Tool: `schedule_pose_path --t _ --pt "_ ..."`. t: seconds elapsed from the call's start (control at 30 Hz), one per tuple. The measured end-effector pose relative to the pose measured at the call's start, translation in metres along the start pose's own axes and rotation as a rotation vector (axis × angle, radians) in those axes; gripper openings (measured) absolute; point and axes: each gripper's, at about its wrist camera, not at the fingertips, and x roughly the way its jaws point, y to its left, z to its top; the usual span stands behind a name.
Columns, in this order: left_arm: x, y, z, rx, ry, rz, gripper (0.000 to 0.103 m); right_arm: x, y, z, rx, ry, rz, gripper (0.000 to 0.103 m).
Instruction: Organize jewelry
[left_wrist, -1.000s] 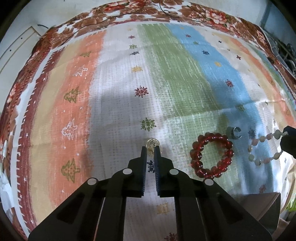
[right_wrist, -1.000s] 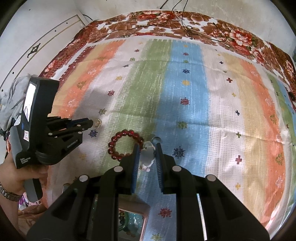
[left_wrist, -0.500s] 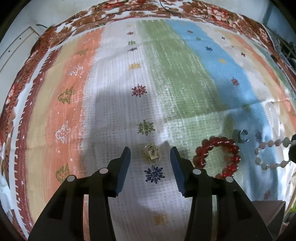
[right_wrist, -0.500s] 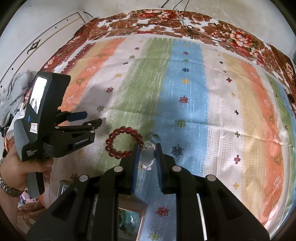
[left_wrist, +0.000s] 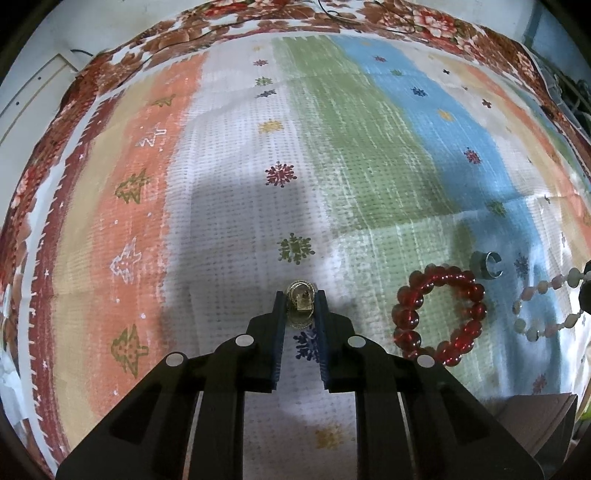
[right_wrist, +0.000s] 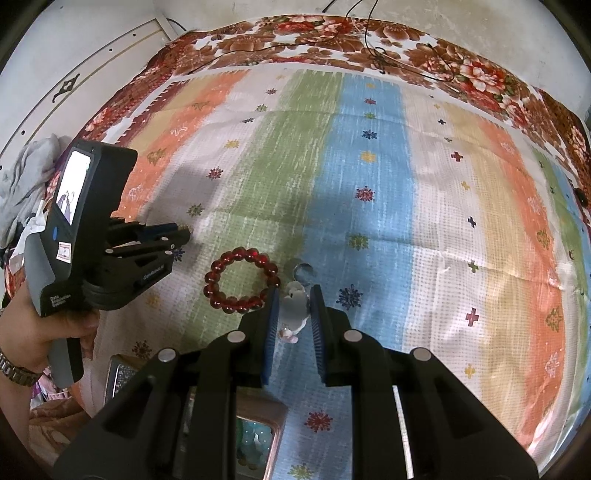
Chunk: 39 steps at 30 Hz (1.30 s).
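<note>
My left tool (left_wrist: 300, 308) has just been closing, and its two sides now pinch the gold ring (left_wrist: 301, 303) on the striped bed cover (left_wrist: 229, 229). At three o'clock from it lies the red bead bracelet (left_wrist: 439, 314), with a silver ring (left_wrist: 487, 263) just past that. My right tool (right_wrist: 291, 306) is clamped on the pale bead bracelet (right_wrist: 293, 301).
</note>
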Motion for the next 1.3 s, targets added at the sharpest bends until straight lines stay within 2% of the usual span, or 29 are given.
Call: schedule_pose_path --t 0.07,0.23,0.43,0.67,0.77,0.83,1.3 --pt "-0.004 0.0 -0.002 -0.001 -0.005 0.0 0.01 -0.002 0.001 0.0 -0.002 -0.004 0.001 0.019" --pt "-0.015 0.0 -0.005 -0.003 -0.024 -0.006 0.01 -0.009 0.005 0.0 -0.006 -0.014 0.009 0.019" --pt "-0.023 -0.001 -0.009 -0.01 -0.034 -0.01 0.003 -0.015 0.009 -0.002 -0.002 -0.02 0.015 0.019" --pt "-0.025 0.0 -0.011 -0.02 -0.034 -0.022 0.003 -0.021 0.013 -0.006 -0.012 -0.022 0.007 0.019" --pt "-0.02 0.0 -0.007 -0.025 -0.026 -0.03 0.011 -0.019 0.012 -0.006 -0.016 -0.018 0.004 0.019" --pt "-0.018 0.002 -0.004 -0.031 -0.028 -0.027 0.036 -0.018 0.008 -0.005 -0.013 -0.019 0.002 0.019" --pt "0.006 0.001 -0.001 0.008 -0.001 0.014 0.038 -0.007 0.001 -0.004 -0.022 0.002 -0.011 0.019"
